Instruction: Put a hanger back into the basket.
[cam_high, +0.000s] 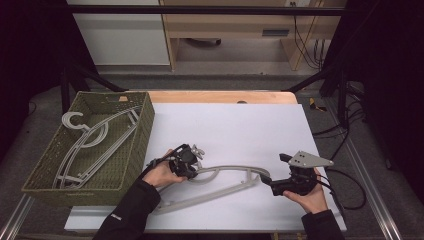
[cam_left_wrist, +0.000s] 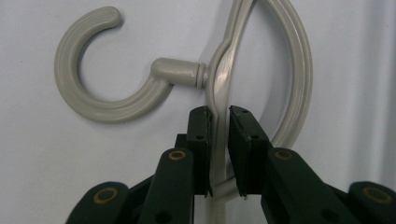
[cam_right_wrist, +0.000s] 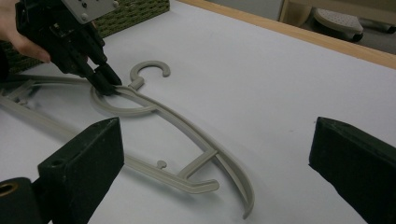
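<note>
Item under handling: one grey plastic clothes hanger (cam_high: 227, 182), lying flat on the white table surface (cam_high: 240, 130), near its front edge. Moulded ribbed hook (cam_left_wrist: 93, 88), open C-shape, joined by a short cylindrical neck (cam_left_wrist: 180, 73) to the arched top bar. Shoulders curve outward; a straight lower bar (cam_right_wrist: 154, 170) carries a small peg and a cross strut. No visible damage.

Basket (cam_high: 137, 131) at left of frame on table (cam_high: 240, 130), hangers (cam_high: 92, 142) inside it. Lone hanger (cam_high: 225, 182) at lower centre on table, right of basket. Left gripper (cam_high: 192, 161) at its hook end; right gripper (cam_high: 281, 172) at its right end.
</note>
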